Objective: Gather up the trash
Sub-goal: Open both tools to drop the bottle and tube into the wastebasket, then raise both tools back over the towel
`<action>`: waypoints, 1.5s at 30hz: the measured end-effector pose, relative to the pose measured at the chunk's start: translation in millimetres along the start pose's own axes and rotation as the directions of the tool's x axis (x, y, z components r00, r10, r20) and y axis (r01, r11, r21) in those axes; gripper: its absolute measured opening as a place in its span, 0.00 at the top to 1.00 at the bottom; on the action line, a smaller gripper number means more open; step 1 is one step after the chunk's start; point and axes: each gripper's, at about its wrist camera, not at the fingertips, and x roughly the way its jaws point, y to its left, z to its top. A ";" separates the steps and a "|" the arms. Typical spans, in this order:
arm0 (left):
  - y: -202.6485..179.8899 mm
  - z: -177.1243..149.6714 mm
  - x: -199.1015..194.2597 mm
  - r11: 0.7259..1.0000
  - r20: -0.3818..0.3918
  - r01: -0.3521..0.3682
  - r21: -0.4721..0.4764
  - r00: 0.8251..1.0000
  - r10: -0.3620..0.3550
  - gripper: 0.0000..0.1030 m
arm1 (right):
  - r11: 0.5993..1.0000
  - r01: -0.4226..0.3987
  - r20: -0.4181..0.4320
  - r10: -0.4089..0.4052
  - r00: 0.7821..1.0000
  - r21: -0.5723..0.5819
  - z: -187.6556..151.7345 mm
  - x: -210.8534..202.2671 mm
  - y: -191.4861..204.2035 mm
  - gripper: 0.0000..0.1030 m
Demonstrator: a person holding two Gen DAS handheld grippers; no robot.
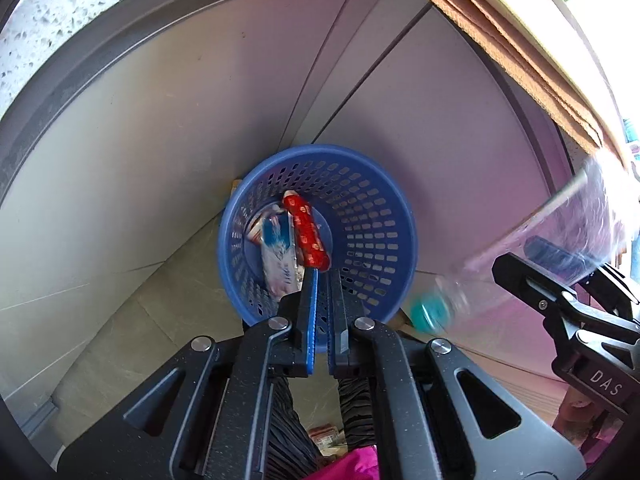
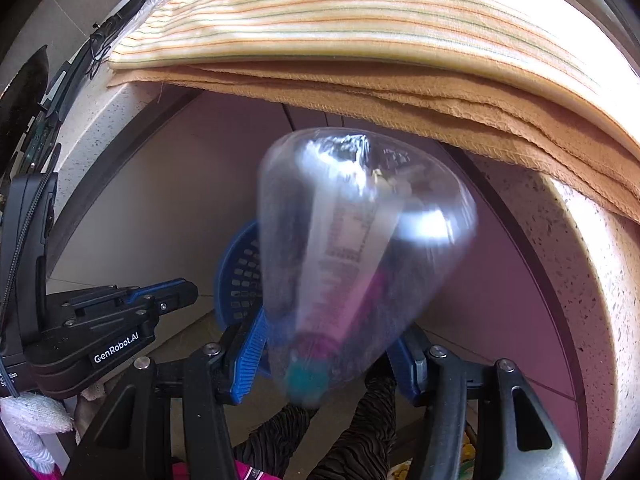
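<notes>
While clamped across the clear plastic bottle (image 2: 360, 256), right gripper (image 2: 332, 354) half open, pads pressing its sides; left gripper (image 1: 323, 280) fully closed, empty, above the blue basket (image 1: 372, 168). Could slip or glance off the rim onto the floor — slick, blurred bottle held beside the basket, not over it. Counted: one bottle, one basket, two wrappers (image 1: 306, 232) inside — perhaps more beneath.

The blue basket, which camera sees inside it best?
The left wrist view: the blue basket shows whole, open-topped, with wrappers inside. In the right wrist view, only part of its side peeks out behind the clear bottle.
</notes>
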 end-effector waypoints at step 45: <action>-74.3 90.6 -132.8 0.999 0.336 0.001 0.055 0.942 -0.019 0.48 | 0.993 -0.112 0.341 0.094 0.935 0.035 72.7 -167.8 -97.7 0.18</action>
